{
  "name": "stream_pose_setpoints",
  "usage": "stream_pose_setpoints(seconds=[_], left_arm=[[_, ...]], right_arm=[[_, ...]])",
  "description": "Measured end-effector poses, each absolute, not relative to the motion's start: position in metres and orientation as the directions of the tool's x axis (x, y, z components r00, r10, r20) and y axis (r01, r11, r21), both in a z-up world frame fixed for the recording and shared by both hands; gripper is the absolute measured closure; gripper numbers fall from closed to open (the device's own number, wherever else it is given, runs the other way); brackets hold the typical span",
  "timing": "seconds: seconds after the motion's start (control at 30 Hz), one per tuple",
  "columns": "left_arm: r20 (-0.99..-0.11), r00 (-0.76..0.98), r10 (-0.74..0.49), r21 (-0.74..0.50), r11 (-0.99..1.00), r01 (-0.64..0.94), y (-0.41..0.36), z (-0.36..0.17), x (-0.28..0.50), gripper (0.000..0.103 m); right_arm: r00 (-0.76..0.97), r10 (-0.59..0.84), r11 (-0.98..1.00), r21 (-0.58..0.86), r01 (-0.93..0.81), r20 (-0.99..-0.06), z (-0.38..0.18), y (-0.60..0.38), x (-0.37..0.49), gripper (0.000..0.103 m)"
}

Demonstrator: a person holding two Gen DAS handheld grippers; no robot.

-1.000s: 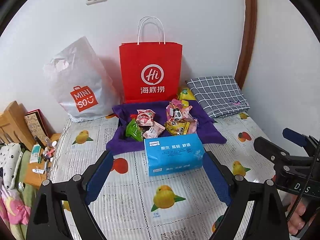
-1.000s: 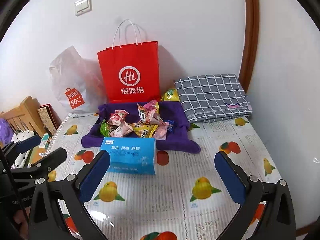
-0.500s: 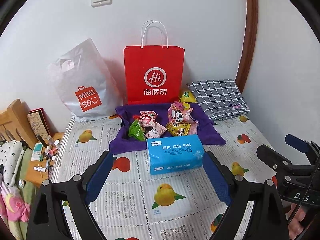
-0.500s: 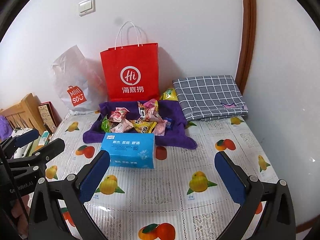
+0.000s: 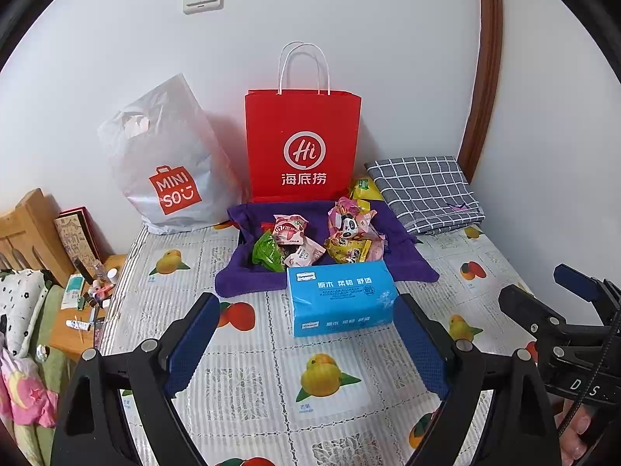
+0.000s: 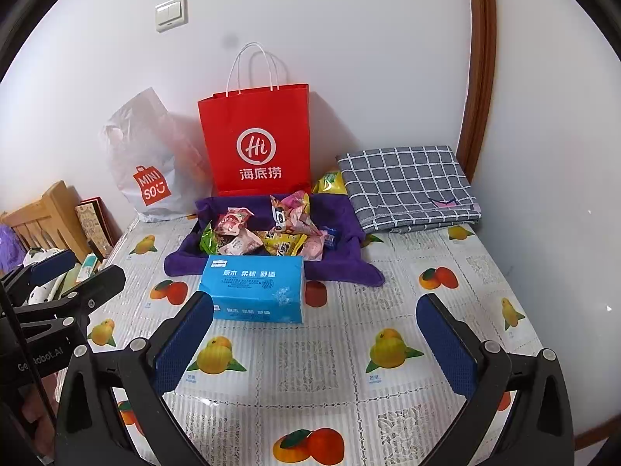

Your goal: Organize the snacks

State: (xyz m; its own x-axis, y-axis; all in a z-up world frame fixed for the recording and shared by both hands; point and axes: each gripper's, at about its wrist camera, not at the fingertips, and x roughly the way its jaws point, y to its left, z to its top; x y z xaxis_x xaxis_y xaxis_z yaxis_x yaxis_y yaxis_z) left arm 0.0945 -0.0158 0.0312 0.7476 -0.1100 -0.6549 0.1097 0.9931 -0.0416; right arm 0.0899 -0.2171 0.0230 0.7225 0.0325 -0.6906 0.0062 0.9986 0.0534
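Observation:
Several wrapped snacks [image 5: 318,239] lie in a heap on a purple cloth [image 5: 240,283] at the back of the table; they also show in the right wrist view [image 6: 268,233]. A blue tissue pack [image 5: 339,297] lies in front of the cloth, also in the right wrist view [image 6: 252,287]. My left gripper [image 5: 306,341] is open and empty, above the table just short of the tissue pack. My right gripper [image 6: 314,343] is open and empty, to the right of the tissue pack.
A red paper bag [image 5: 302,147] and a white Miniso bag [image 5: 167,163] stand against the wall. A folded grey checked cloth [image 5: 425,190] lies at the back right. A yellow packet [image 5: 363,188] lies behind the purple cloth. A cluttered stand [image 5: 83,299] is off the table's left edge.
Both grippers have drawn back and tilted a little, so the scene sits lower and farther in both views. Nothing on the table has moved.

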Motion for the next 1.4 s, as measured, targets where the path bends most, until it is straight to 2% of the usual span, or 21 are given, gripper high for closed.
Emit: stream_pose_setpoints(seconds=[1.4], left_arm=[[-0.653, 0.748, -0.115, -0.043, 0.992, 0.115, -0.0170, 0.0311, 0.0961, 0.013]], right_arm=[[0.723, 0.036, 0.999, 0.053, 0.001, -0.690, 0.0237, -0.2166, 0.0873, 0.000]])
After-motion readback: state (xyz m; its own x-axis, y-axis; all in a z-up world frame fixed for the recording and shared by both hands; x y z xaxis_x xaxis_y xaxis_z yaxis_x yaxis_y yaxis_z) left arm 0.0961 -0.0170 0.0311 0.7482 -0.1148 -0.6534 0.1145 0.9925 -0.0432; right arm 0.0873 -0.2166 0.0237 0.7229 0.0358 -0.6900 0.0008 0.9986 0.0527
